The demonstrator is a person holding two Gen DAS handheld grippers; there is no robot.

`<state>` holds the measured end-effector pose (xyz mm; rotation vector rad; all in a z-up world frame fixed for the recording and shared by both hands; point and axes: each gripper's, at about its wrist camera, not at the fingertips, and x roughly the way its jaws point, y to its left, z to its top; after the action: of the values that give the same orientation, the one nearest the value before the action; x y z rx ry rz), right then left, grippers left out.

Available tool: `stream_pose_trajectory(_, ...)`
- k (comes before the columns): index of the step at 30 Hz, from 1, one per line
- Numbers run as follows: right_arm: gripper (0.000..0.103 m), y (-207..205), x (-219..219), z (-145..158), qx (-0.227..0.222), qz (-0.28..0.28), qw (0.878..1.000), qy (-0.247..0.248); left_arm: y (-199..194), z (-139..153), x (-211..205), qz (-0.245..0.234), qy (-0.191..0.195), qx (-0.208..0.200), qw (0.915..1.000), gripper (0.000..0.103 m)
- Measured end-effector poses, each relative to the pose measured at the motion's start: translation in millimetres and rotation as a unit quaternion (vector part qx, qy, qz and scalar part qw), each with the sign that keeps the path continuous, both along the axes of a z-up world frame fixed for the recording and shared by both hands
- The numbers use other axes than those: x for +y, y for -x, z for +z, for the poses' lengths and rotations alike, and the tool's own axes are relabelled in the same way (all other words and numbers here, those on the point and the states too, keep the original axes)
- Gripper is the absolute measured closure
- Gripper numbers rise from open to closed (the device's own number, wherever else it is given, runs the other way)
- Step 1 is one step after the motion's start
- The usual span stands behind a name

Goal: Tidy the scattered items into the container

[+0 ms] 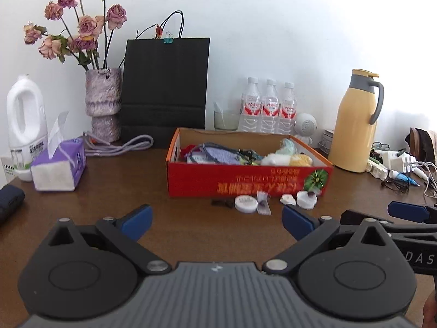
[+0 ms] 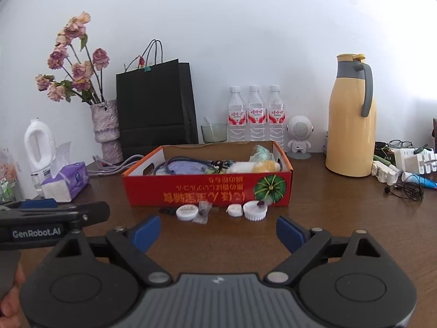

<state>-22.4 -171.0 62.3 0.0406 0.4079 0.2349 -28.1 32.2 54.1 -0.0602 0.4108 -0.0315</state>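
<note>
Caps (image 2: pixel 186 212) and small wrapped sweet (image 2: pixel 201 213) lie near the red box (image 2: pixel 207 191), just beside its front wall. Both claws, left (image 1: pixel 217 220) and right (image 2: pixel 218 233), are released and empty. Light, stiff caps probably slip; pinch their rims.

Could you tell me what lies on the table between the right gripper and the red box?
In the right wrist view, a row of small items lies between the right gripper and the red box: a white round lid, a clear wrapper, a small white piece and a ridged white cap.
</note>
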Motion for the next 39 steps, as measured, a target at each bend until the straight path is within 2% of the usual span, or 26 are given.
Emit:
stream_pose_trajectory(4,0.011,27,-3,-17,0.03,0.003,0.999,-0.015,20,-18,-3,-0.006,0.002,0.024,0.9997,0.0)
stream_pose_trajectory(6,0.012,24,-5,-24,0.05,0.004,0.999,-0.022,15,-23,-1,-0.011,0.001,0.047,0.9988,0.0)
stream_pose_trajectory(9,0.018,10,-8,-27,0.062,0.01,0.998,-0.02,3,-22,7,-0.001,0.009,0.053,0.9986,0.0)
stream_pose_trajectory(15,0.042,-57,-6,-28,0.077,0.022,0.997,0.009,-36,-21,20,0.008,0.011,0.059,0.9981,0.002)
stream_pose_trajectory(16,0.048,-70,-5,-28,0.08,0.027,0.996,0.008,-44,-21,22,0.008,0.012,0.061,0.998,0.003)
stream_pose_trajectory(18,0.057,-99,2,-27,0.085,0.038,0.995,0.019,-63,-22,24,0.005,0.016,0.069,0.9975,0.009)
stream_pose_trajectory(20,0.072,-127,10,-29,0.089,0.043,0.995,0.032,-81,-22,26,-0.003,0.02,0.076,0.9969,0.015)
stream_pose_trajectory(22,0.078,-150,11,-30,0.088,0.017,0.995,0.046,-99,-22,26,-0.013,0.023,0.085,0.996,0.021)
stream_pose_trajectory(23,0.077,-159,6,-31,0.086,-0.002,0.995,0.045,-106,-21,26,-0.02,0.022,0.088,0.9956,0.023)
stream_pose_trajectory(27,0.071,-189,-18,-39,0.1,-0.064,0.993,0.027,-131,-26,18,-0.045,0.016,0.098,0.994,0.026)
stream_pose_trajectory(30,0.07,-206,-28,-50,0.126,-0.059,0.99,0.0,-152,-32,2,-0.071,0.013,0.118,0.9904,0.03)
stream_pose_trajectory(33,0.072,-212,-34,-57,0.126,-0.047,0.99,-0.03,-175,-37,-24,-0.092,-0.004,0.119,0.9886,0.034)
stream_pose_trajectory(34,0.08,-211,-36,-59,0.123,-0.04,0.99,-0.049,-182,-38,-34,-0.1,-0.015,0.123,0.9873,0.035)
stream_pose_trajectory(35,0.094,-209,-38,-60,0.119,-0.033,0.991,-0.059,-189,-40,-45,-0.107,-0.026,0.124,0.9861,0.038)
stream_pose_trajectory(37,0.096,-202,-37,-58,0.103,-0.029,0.992,-0.06,-198,-43,-61,-0.121,-0.045,0.122,0.9841,0.039)
stream_pose_trajectory(39,0.097,-193,-43,-53,0.085,-0.025,0.993,-0.076,-207,-49,-72,-0.124,-0.047,0.135,0.9819,0.049)
